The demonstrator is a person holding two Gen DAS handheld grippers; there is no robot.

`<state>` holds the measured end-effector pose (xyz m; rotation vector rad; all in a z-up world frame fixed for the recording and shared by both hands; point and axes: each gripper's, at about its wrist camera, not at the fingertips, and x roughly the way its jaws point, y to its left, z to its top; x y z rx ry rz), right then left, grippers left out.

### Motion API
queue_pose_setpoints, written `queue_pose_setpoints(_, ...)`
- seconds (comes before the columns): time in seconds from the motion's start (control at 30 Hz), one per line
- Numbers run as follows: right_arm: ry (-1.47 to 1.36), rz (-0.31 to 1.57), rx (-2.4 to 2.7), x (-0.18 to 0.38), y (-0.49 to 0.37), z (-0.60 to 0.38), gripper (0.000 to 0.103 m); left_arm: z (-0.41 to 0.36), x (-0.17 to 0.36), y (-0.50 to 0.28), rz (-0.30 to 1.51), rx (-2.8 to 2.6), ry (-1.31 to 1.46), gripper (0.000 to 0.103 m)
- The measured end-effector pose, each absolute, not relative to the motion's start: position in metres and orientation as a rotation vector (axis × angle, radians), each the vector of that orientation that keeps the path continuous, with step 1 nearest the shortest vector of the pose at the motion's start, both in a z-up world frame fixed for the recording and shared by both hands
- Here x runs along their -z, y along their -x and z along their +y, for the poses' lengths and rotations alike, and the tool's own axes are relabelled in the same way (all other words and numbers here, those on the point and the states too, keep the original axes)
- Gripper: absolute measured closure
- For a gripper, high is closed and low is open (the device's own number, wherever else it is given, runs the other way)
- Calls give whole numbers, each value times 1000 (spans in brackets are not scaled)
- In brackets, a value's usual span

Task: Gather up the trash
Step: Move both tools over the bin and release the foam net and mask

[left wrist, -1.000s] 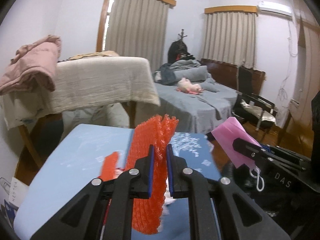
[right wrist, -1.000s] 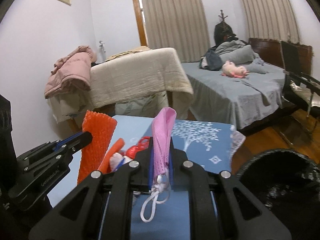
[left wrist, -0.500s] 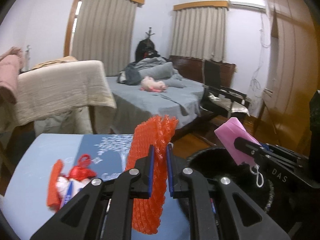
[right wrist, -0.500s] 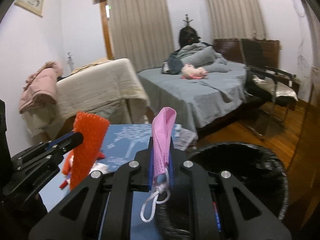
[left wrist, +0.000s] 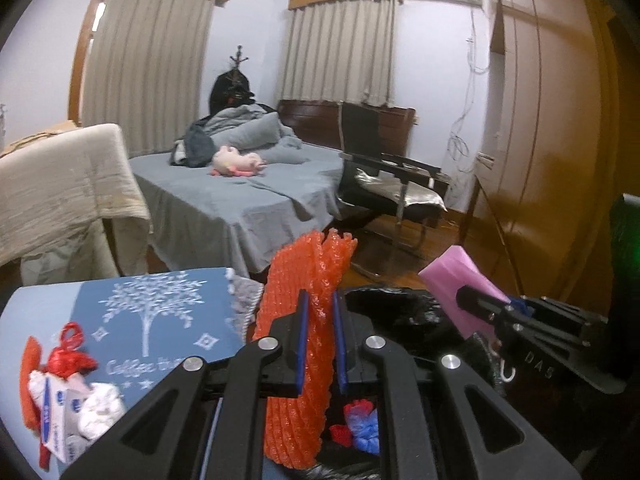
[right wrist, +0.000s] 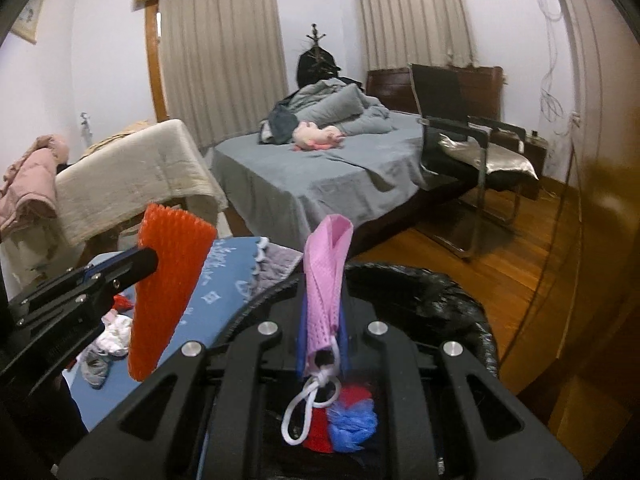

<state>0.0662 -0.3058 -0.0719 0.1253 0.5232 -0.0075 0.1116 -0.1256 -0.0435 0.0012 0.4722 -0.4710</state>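
Observation:
My left gripper (left wrist: 319, 340) is shut on an orange foam net (left wrist: 304, 320) and holds it over the black-lined bin (left wrist: 404, 320); the net also shows in the right wrist view (right wrist: 170, 280). My right gripper (right wrist: 322, 328) is shut on a pink face mask (right wrist: 326, 276) with white ear loops, above the bin (right wrist: 440, 304). The mask shows in the left wrist view (left wrist: 460, 288). Red and blue scraps (right wrist: 344, 420) lie inside the bin. More trash (left wrist: 68, 392) lies on the blue tablecloth (left wrist: 152, 320) at the left.
A grey bed (left wrist: 248, 192) with a pink plush toy stands behind the table. A black chair (left wrist: 392, 184) stands on the wood floor to the right. A wooden wardrobe (left wrist: 552, 160) fills the right side. A cream-covered table (left wrist: 60, 184) is at the left.
Both grippers have swung right from above the table to above the bin, still holding the foam net and the mask. The bin's inside now shows below them.

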Motion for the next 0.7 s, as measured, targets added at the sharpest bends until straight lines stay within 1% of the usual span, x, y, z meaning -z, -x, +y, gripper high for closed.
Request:
queue_pose_setpoints(0.4, -117, 532, 97, 86, -69, -347, 89, -171, 56, -135, 523, 566, 2, 91)
queue_pose_setpoints(0.5, -123, 532, 116, 87, -70, -355, 89, -182, 61, -140, 546, 591, -7, 88)
queue_pose_setpoints(0.53, -125, 531, 122, 87, -68, -357, 85, -184, 63, -142, 551, 591, -9, 87)
queue_pose_setpoints(0.57, -123, 530, 131, 88, -68, -359, 83, -184, 64, -143, 560, 596, -5, 82)
queue_pose_setpoints(0.6, -122, 529, 139, 89, -68, -361, 78, -184, 65, -145, 574, 605, 3, 79)
queue_pose_setpoints(0.63, -123, 529, 144, 90, -67, -362, 71, -183, 66, -146, 581, 607, 12, 71)
queue_pose_setpoints(0.67, -124, 529, 148, 91, -66, -364, 68, -182, 67, -146, 582, 603, 17, 63)
queue_pose_setpoints(0.7, -125, 527, 152, 92, -65, -364, 59, -179, 67, -147, 584, 600, 23, 59)
